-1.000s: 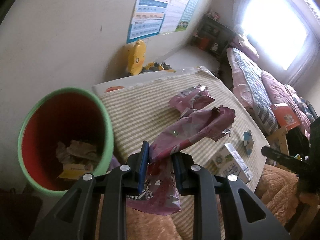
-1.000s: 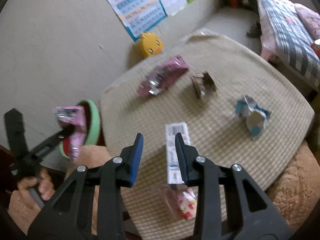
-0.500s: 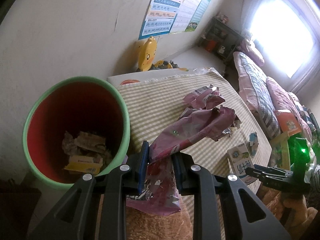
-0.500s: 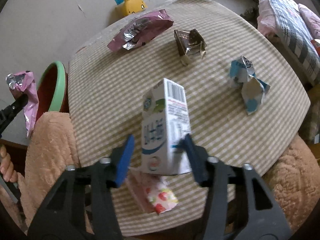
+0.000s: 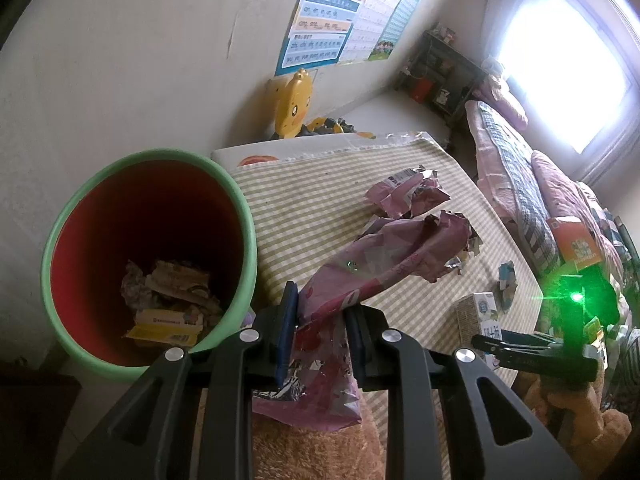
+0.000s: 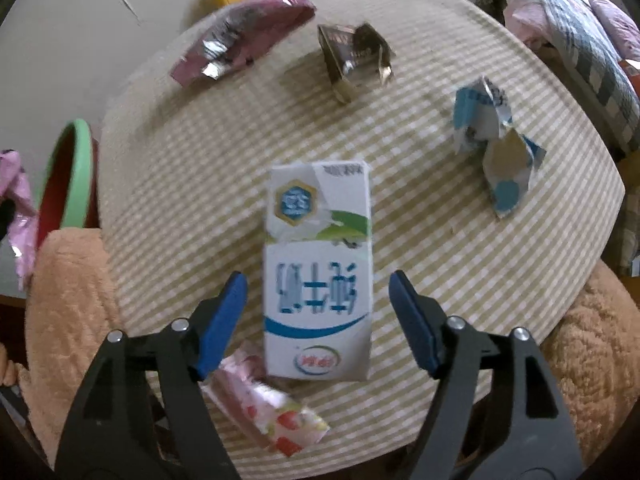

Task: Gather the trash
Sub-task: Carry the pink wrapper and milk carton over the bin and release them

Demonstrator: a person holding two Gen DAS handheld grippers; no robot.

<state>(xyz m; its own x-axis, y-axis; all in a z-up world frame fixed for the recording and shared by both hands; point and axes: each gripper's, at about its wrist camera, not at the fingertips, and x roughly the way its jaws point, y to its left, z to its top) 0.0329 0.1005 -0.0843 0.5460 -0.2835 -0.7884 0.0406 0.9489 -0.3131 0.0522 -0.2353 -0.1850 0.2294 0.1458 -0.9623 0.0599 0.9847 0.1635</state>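
right hand-held gripper (image 6: 318, 312) jaws opening astride the milk carton (image 6: 318, 272), its long axis running straight ahead; left hand-held gripper (image 5: 320, 322) pinching a pink wrapper (image 5: 360, 276).

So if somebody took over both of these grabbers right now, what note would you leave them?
Left gripper: jaws shut on a pink foil wrapper, next to the green-rimmed bin, not yet dropped.
Right gripper: jaws opening around the white milk carton, pads not touching it.
Done: some trash already lies in the bin.
Left on the checked tablecloth: carton, another pink wrapper, brown wrapper, blue-white wrapper, strawberry-print packet.
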